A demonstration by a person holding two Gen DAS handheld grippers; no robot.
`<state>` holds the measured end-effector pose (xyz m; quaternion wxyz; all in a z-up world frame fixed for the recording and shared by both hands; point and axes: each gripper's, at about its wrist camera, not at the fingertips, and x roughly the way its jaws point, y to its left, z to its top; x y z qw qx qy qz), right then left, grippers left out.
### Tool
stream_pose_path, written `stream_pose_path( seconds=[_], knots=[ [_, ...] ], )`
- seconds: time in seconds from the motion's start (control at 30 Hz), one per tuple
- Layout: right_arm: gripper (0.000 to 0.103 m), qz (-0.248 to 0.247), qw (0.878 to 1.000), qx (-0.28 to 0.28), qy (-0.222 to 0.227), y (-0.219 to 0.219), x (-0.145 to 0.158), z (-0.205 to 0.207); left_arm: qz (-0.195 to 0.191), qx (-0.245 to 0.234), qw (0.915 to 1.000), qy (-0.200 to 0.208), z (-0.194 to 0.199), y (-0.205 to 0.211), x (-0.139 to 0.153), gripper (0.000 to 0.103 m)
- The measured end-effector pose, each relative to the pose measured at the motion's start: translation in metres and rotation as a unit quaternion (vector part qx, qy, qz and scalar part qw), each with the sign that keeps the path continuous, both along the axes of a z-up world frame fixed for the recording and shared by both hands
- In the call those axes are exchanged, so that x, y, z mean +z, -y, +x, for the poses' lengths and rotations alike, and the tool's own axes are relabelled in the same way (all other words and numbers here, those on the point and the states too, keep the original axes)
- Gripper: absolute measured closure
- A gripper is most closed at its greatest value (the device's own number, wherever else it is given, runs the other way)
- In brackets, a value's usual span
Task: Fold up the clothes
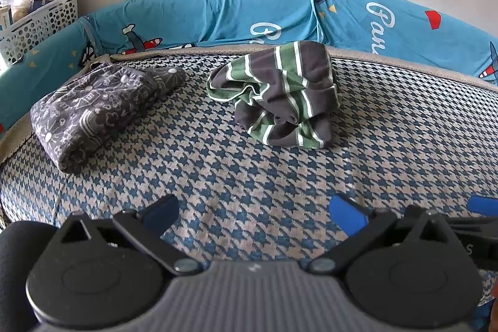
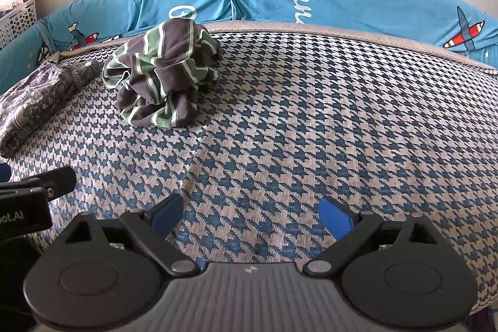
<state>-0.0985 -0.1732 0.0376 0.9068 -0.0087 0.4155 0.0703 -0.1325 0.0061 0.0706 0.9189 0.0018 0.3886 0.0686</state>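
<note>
Both tools [image 1: 253, 215] [image 2: 252, 215] gape — striped garment [image 1: 277, 95] crumpled.

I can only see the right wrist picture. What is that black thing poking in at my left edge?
Observer: That is the left gripper. Its own camera shows its blue fingers spread open, with nothing between them.
Operator: And the grey patterned cloth that my picture cuts off?
Observer: The grey patterned garment shows whole here. It is a folded bundle near the left side of the mattress, lying apart from the striped garment.
Operator: Is anything beyond it?
Observer: A white perforated basket stands by the wall, stuffed with bags and packets.
</note>
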Motion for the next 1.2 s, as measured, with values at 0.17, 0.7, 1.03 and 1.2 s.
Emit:
stream_pose_path(
  seconds=[0.17,0.7,1.03,1.2],
  knots=[
    [0.009,-0.004,1.000,0.005,-0.004,-0.006,-0.003,0.002,-0.005,-0.001,1.0000,-0.004,0.004,-0.005,-0.005,0.000],
    [0.010,0.013,1.000,0.026,-0.011,-0.028,-0.008,0.023,-0.008,0.007,0.9999,-0.013,0.042,-0.044,-0.015,0.000],
    [0.013,0.000,0.999,0.044,0.009,-0.053,-0.003,0.065,-0.010,0.000,0.9999,-0.004,0.095,-0.074,-0.015,0.000],
    [0.018,0.002,0.998,0.052,0.031,-0.067,-0.002,0.094,-0.015,0.004,0.9998,-0.008,0.127,-0.085,-0.024,0.000]
  ],
)
